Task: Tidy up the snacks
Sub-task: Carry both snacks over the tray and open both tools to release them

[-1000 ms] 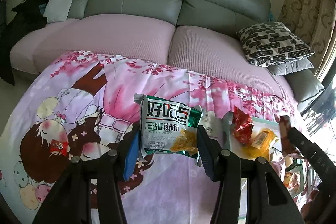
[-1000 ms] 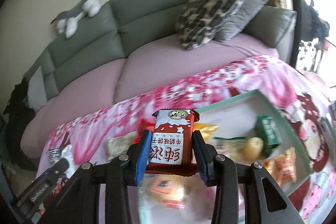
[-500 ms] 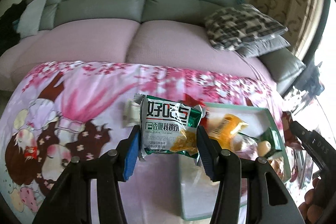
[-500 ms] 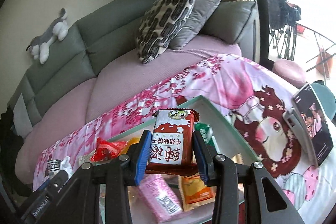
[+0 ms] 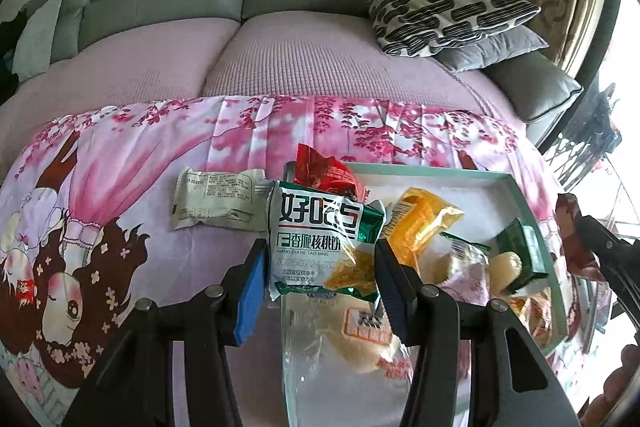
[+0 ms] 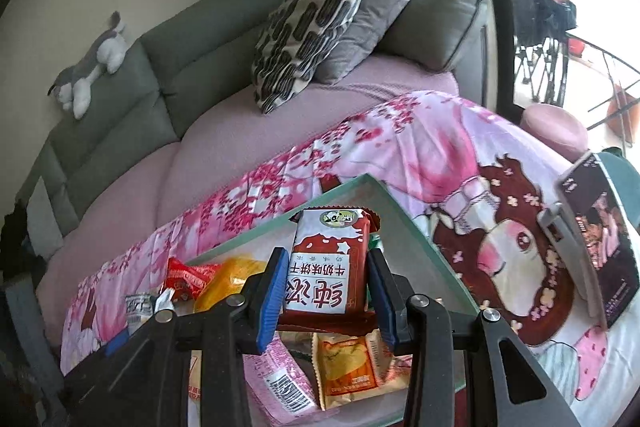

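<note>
My left gripper [image 5: 322, 273] is shut on a green-and-white walnut biscuit pack [image 5: 320, 239] and holds it over the left edge of the pale green tray [image 5: 516, 195]. My right gripper [image 6: 328, 283] is shut on a red-and-white milk biscuit pack [image 6: 326, 267], held above the same tray [image 6: 420, 239]. The tray holds several snacks: a red pack [image 5: 324, 173], an orange pack [image 5: 420, 223], a green pack [image 5: 520, 255], a pink pack [image 6: 280, 375] and a yellow-orange pack [image 6: 346, 367]. The right gripper shows at the right edge of the left wrist view [image 5: 600, 251].
A white snack pack [image 5: 216, 203] lies on the pink cartoon-print cloth [image 5: 120, 207] left of the tray. A phone on a stand [image 6: 596, 231] sits at the cloth's right side. Behind is a grey sofa with a patterned pillow [image 5: 444, 11] and a plush toy [image 6: 90, 67].
Both grippers have swung right with their packs. The left one has come over the tray's left edge. The right one now sits lower and closer over the tray.
</note>
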Demonstrator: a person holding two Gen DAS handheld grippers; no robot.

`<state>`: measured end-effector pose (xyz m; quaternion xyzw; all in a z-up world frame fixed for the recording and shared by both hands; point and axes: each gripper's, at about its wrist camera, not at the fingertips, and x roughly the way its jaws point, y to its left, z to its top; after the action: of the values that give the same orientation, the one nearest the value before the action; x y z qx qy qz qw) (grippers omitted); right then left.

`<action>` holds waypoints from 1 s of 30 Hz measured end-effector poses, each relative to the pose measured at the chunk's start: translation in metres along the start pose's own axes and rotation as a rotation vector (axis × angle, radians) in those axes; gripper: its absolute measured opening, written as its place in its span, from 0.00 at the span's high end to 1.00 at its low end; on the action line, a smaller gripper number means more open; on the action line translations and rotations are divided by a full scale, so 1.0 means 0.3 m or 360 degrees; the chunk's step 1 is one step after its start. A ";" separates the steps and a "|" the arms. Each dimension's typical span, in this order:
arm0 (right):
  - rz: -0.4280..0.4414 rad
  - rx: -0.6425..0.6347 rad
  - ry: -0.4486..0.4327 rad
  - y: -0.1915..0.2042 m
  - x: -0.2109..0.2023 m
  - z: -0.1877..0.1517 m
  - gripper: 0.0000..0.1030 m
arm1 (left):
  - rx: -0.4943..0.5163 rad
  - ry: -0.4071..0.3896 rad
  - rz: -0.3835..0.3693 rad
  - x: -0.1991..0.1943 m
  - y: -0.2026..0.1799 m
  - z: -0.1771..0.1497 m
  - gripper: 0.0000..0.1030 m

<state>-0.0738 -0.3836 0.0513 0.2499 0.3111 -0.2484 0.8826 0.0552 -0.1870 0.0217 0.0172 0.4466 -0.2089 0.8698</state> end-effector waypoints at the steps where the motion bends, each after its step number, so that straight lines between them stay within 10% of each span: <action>1: 0.0008 -0.0007 0.0003 0.006 0.008 -0.003 0.59 | -0.0001 0.0004 0.0007 0.008 -0.001 0.001 0.48; 30: 0.0006 -0.0243 0.0199 0.127 0.148 -0.078 0.58 | 0.0032 0.0090 -0.0029 0.115 -0.030 -0.022 0.47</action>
<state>-0.0309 -0.3535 0.0163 0.1976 0.3830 -0.2063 0.8785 0.0644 -0.2059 -0.0080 0.0276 0.4690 -0.2207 0.8548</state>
